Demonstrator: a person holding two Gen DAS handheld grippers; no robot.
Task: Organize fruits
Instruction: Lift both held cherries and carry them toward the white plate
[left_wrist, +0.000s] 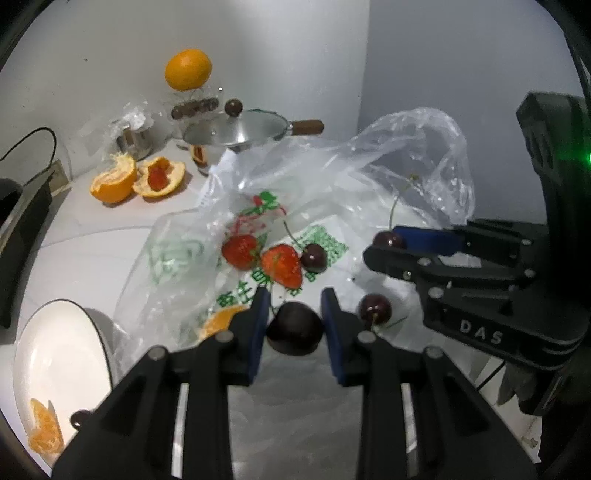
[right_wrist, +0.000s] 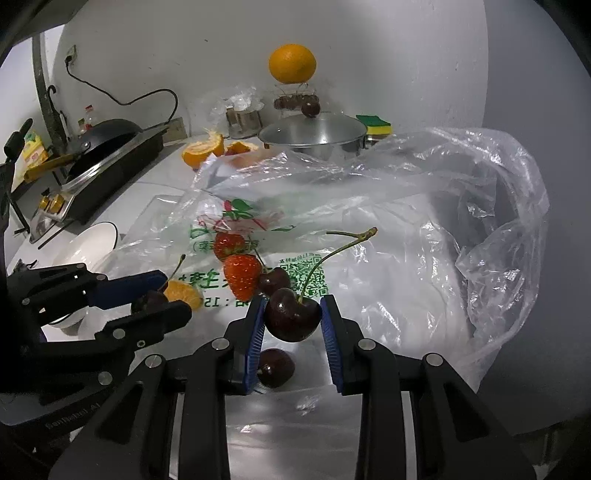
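A: Two cherries are off the table at once. The left hand-held gripper (left_wrist: 293, 314) is closed on a dark cherry (left_wrist: 294, 328), pinched between its blue pads. The right hand-held gripper (right_wrist: 293, 314) is closed on another cherry (right_wrist: 292, 319), whose long green stem (right_wrist: 332, 254) arcs up and away to the right.

B: Where would they go?

A: My guess is the white bowl (left_wrist: 99, 332), which already holds an orange segment (left_wrist: 46, 430). It sits low on the left in the left wrist view, just beside the left hand-held gripper, so the left hand is much nearer; the right would have to cross over the plastic bag (right_wrist: 406, 229).

B: What fruit is left?

A: Two strawberries (left_wrist: 260, 256) and a cherry beside them (left_wrist: 314, 257) lie on the bag, straight ahead of both hand-held grippers. One loose cherry (right_wrist: 275, 367) lies right under the right pads, and an orange piece (right_wrist: 183, 293) lies near the left one. A peeled orange (left_wrist: 114, 181) lies further back, and a whole orange (left_wrist: 188, 69) is perched on a rack near a lidded pot (left_wrist: 236, 133).

B: Any writing?

A: Green Chinese characters and a square code are printed on the bag, too warped to read. The right hand-held gripper's body reads "DAS".
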